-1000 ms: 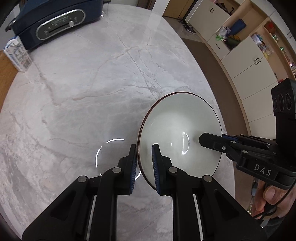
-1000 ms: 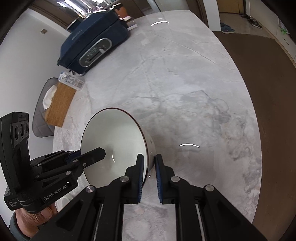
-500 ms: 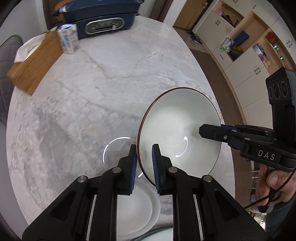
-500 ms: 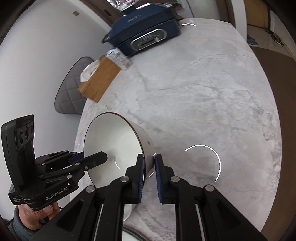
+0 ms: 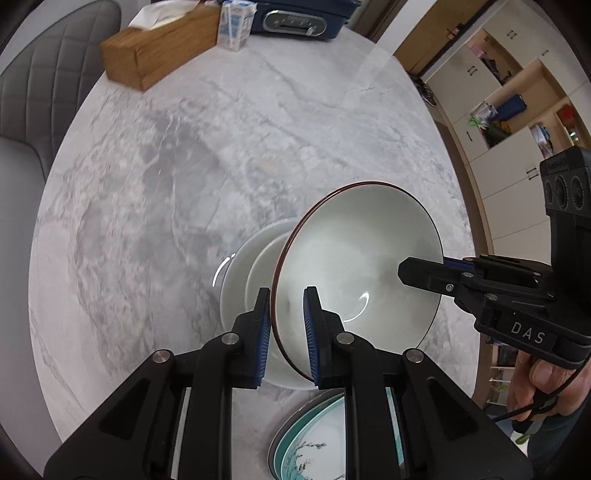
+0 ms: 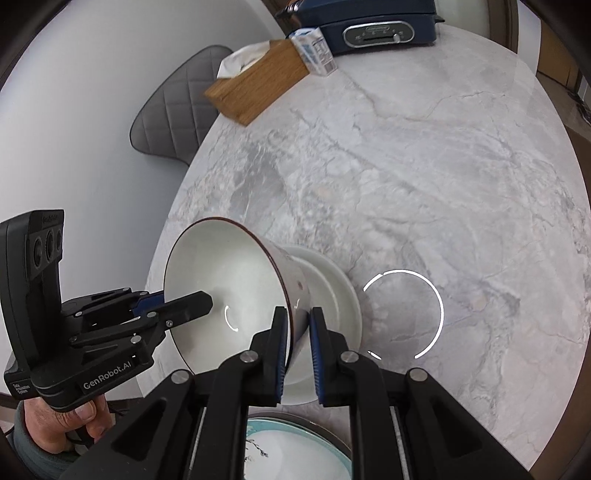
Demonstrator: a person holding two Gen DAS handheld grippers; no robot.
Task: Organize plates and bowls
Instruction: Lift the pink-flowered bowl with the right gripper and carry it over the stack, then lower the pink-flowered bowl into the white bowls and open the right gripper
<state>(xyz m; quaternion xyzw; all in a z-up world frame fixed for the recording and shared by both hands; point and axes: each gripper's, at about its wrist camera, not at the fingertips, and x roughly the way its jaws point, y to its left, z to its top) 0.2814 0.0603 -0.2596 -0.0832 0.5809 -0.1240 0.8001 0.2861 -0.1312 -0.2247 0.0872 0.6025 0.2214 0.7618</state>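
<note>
Both grippers have carried the bowl [image 5: 354, 258] back toward the near edge of the desk [image 5: 184, 166], so a white plate [image 5: 240, 280] that was out of view a second ago now sits directly under it. The left gripper [image 5: 286, 332] is clamped on the bowl's near rim, one pad inside and one outside. The right gripper [image 6: 297, 343] is clamped on the opposite rim in the same way. Held between them, the bowl is tilted and appears to be above the plate; whether its base touches the plate cannot be told. Just below the left gripper's fingers lies a teal-rimmed plate [image 5: 295, 443] with a branch pattern, close to the white plate. Far ahead of both grippers, at the desk's far edge, stand a wooden tissue box [image 5: 155, 55], a small carton [image 5: 232, 26] and a dark blue appliance [image 5: 295, 22]. A grey chair [image 6: 173, 110] sits beyond the desk's left side.
</note>
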